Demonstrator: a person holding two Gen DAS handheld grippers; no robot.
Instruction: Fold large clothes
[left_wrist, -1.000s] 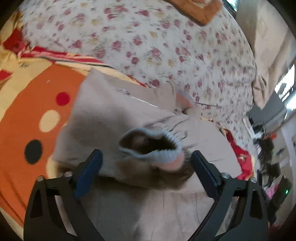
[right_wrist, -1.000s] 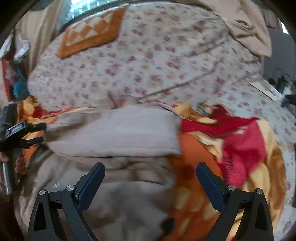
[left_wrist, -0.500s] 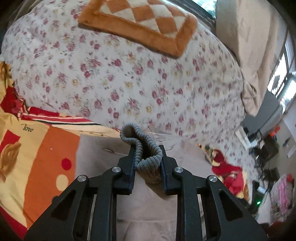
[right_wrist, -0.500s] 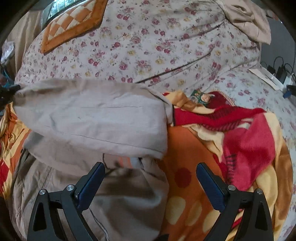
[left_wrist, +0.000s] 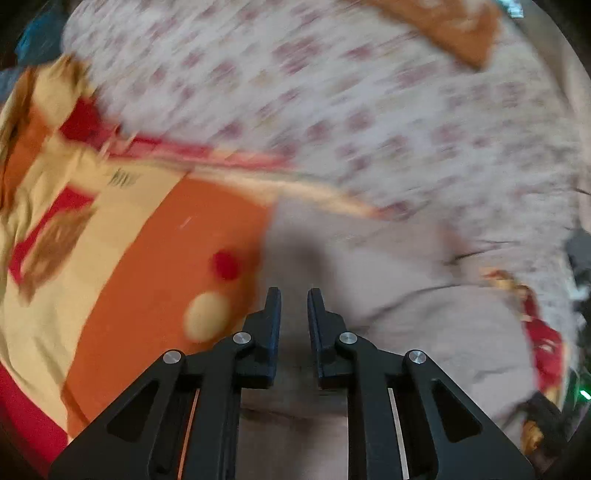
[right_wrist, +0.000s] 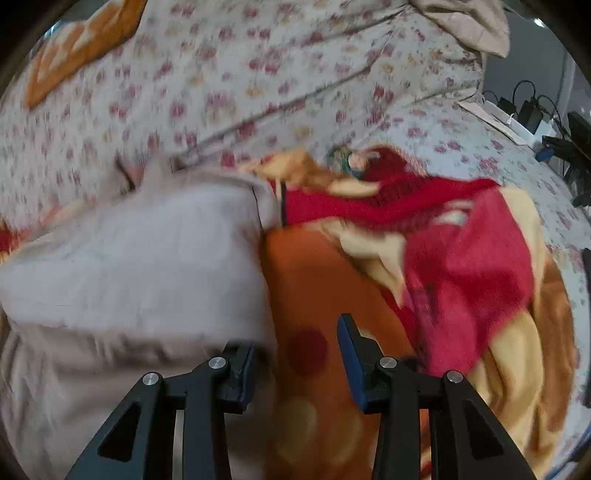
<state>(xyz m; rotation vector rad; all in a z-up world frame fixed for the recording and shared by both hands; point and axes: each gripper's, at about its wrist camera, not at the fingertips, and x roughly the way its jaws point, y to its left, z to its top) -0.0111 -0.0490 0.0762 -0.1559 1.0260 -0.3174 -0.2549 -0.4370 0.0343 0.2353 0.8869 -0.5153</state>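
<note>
A large beige garment (left_wrist: 399, 295) lies on an orange, yellow and red blanket (left_wrist: 147, 229) on the bed; it also shows in the right wrist view (right_wrist: 140, 266), with a sleeve folded across it. My left gripper (left_wrist: 294, 306) hovers over the garment's left part, jaws a narrow gap apart, nothing between them. My right gripper (right_wrist: 295, 350) is partly open at the garment's right edge, its left finger (right_wrist: 243, 373) against the cloth, empty. Both views are blurred by motion.
A floral quilt (left_wrist: 369, 110) is heaped behind the garment, with an orange checked cushion (left_wrist: 454, 29) on top. A crumpled red part of the blanket (right_wrist: 461, 266) lies to the right. Cables and chargers (right_wrist: 535, 110) sit at the far right.
My left gripper has let go of the grey ribbed cuff and opened slightly; the sleeve now lies across the garment. My right gripper's jaws have narrowed and moved to the garment's right edge.
</note>
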